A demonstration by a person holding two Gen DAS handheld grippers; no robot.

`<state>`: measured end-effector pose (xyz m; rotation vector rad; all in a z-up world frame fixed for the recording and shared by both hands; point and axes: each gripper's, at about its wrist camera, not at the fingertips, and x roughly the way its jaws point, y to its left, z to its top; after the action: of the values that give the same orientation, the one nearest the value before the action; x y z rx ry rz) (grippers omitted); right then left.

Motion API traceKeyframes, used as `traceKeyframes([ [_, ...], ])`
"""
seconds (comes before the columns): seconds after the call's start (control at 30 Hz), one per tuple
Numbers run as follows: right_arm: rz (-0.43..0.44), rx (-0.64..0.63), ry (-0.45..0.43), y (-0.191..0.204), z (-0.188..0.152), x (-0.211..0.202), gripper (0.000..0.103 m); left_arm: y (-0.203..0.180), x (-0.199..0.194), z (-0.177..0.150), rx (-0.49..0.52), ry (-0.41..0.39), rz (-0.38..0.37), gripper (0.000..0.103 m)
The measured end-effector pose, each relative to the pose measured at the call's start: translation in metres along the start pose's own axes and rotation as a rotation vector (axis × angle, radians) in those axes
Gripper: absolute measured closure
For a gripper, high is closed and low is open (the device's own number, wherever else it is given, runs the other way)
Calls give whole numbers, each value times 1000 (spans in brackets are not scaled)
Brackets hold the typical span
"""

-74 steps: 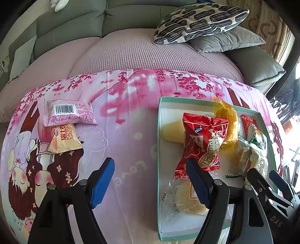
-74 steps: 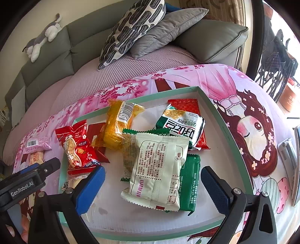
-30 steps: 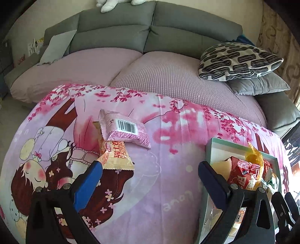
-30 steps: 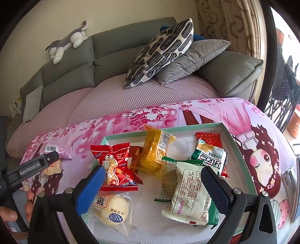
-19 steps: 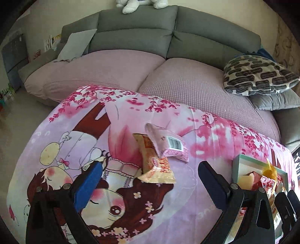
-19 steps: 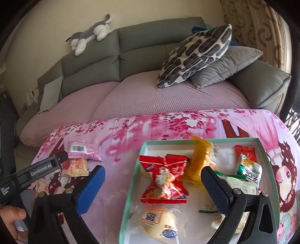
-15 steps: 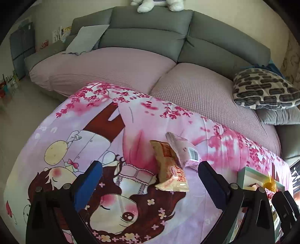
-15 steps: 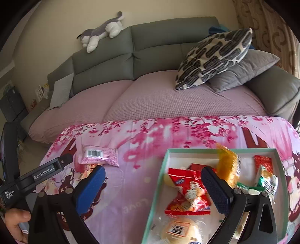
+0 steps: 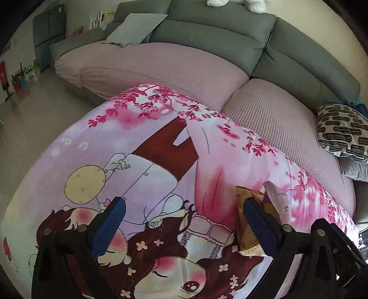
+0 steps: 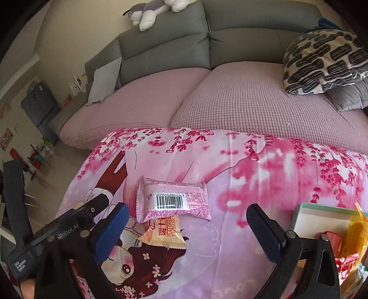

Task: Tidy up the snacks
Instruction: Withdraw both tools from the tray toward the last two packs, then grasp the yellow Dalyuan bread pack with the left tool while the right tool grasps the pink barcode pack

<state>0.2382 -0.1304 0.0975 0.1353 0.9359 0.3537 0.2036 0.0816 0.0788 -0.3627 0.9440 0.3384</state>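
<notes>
A: Pink snack packet (image 10: pixel 173 199) — where, from the right gripper (image 10: pixel 186 226)?
B: Just ahead of its wide-open, empty jaws, on the cartoon blanket (image 10: pixel 253 184), long axis left-right, barcode up, overlapping the tan Swiss-roll packet (image 10: pixel 164 234).
A: Left gripper (image 9: pixel 181 224)?
B: Wide open too, empty; both packets beside its right finger (image 9: pixel 260 226). Snack tray (image 10: pixel 322 217) lies right.

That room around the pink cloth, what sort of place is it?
Most likely a home living room: a grey sectional sofa with a patterned cushion, a plush toy on its backrest, and a cartoon-print cloth.
</notes>
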Motion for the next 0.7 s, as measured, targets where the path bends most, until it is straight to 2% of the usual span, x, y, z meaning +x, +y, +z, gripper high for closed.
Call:
traceKeyframes([
  [0.13, -24, 7, 25, 5, 17, 24, 0, 15, 8, 1, -45, 19, 18, 1],
  [0.37, -82, -14, 146, 14, 37, 74, 0, 18, 15, 0, -53, 49, 20, 1],
  [0.5, -96, -50, 205, 16, 32, 85, 0, 16, 17, -1, -46, 59, 12, 1],
  [0.7, -138, -103, 240, 6, 7, 76, 0, 12, 16, -2, -38, 63, -5, 1],
])
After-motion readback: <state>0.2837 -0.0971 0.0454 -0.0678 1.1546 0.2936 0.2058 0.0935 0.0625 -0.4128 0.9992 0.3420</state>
